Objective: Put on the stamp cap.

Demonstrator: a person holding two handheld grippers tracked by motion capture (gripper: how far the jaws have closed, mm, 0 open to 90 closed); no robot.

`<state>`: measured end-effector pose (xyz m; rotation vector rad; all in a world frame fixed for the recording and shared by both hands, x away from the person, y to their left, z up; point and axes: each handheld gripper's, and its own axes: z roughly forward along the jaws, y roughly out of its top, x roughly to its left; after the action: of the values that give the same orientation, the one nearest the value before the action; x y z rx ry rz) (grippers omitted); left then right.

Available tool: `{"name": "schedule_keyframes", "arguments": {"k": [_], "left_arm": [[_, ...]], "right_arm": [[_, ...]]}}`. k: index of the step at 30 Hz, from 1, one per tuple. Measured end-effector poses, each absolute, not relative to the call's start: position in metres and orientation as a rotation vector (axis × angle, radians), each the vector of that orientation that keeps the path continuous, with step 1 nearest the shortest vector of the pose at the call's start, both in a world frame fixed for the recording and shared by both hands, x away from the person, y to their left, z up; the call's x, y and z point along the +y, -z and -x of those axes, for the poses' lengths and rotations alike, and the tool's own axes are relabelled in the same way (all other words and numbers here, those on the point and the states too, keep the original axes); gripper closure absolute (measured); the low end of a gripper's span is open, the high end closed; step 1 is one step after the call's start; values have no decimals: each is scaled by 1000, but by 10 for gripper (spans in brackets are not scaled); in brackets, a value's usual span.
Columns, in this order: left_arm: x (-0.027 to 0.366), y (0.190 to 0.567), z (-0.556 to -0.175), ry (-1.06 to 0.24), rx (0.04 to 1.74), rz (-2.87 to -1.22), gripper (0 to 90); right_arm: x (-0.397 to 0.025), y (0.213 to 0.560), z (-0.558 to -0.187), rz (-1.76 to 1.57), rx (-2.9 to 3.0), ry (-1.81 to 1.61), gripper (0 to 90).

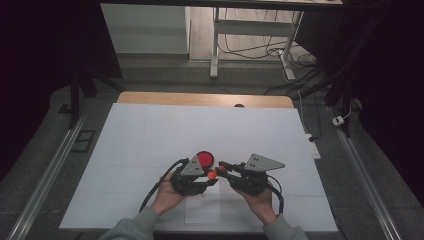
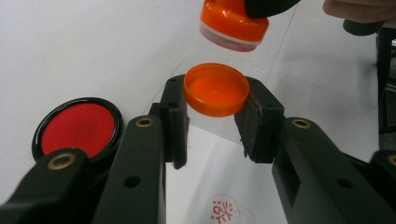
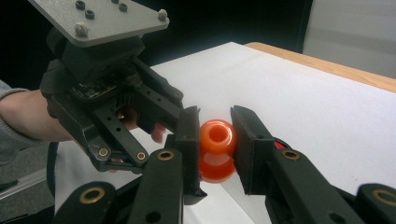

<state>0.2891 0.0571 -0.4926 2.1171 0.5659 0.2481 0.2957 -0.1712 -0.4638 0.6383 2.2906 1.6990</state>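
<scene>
The left tool is closed on an orange cap, pinching its rim between the two jaws with the open hollow side facing up, just above the white-covered counter. The right tool grips an orange stamp by its narrow waist, jaws drawn in against both sides. In the left gripper view the stamp hangs just above the cap, its face turned down and apart from it. A round red ink pad lies on the counter beside the left tool. A red stamped mark shows on a paper sheet beneath the jaws.
</scene>
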Motion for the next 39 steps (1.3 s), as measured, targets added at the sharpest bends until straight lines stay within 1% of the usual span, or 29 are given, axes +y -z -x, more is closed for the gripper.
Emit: {"name": "schedule_keyframes", "arguments": {"k": [17,39], "left_arm": [[48,493,-288,-263,541,-2127,647],[49,493,-288,-284,534,-2136,647]], "right_arm": [[-166,466,-295,-625,2313,-1694,720],[-161,471,-294,-624,2336,-1654,720]]}}
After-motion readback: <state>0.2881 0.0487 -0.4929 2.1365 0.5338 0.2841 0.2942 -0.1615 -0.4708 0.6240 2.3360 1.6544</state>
